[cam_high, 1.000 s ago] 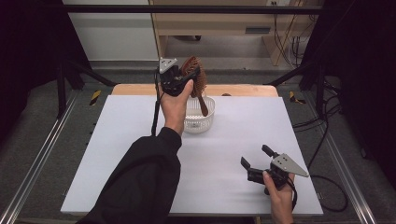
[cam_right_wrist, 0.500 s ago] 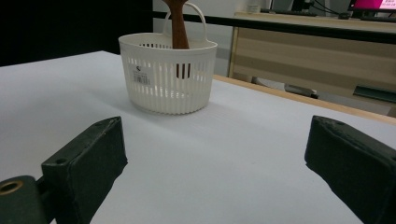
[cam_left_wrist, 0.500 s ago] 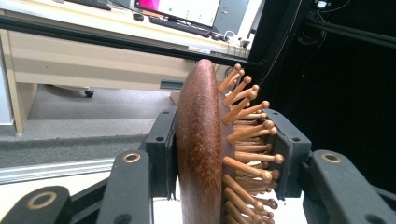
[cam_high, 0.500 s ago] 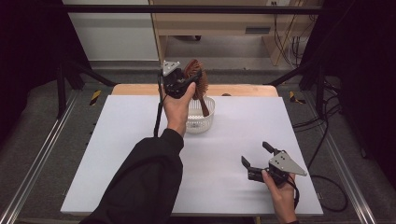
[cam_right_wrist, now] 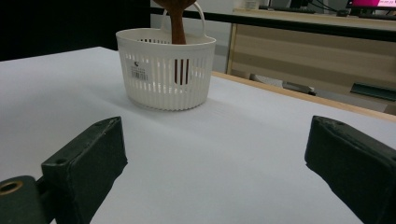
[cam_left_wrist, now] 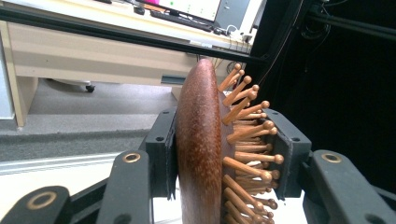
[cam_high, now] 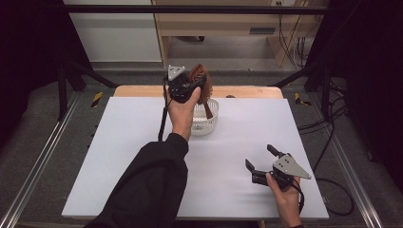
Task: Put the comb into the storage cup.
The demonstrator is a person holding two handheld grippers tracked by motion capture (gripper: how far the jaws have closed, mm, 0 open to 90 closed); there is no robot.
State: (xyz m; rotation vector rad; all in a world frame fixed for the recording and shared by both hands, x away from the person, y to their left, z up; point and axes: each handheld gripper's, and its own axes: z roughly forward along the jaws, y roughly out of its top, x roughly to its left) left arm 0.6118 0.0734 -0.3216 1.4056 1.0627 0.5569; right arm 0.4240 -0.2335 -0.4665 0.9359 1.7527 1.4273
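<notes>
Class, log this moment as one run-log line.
left gripper: shut on hairbrush | handle inside white basket | right gripper: open over table

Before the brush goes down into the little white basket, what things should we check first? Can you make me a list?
1. Grip on the wooden hairbrush: the left gripper clamps its head, one pad on the smooth back, one on the pins. Ok.
2. Handle aimed into the white basket: the handle already dips inside the rim. Ok.
3. Basket upright on the white table: ok.
4. Room inside the basket: cannot tell, the bottom is hidden.
5. Right gripper out of the way: it sits open near the table's front edge, far from the basket. Ok.
</notes>
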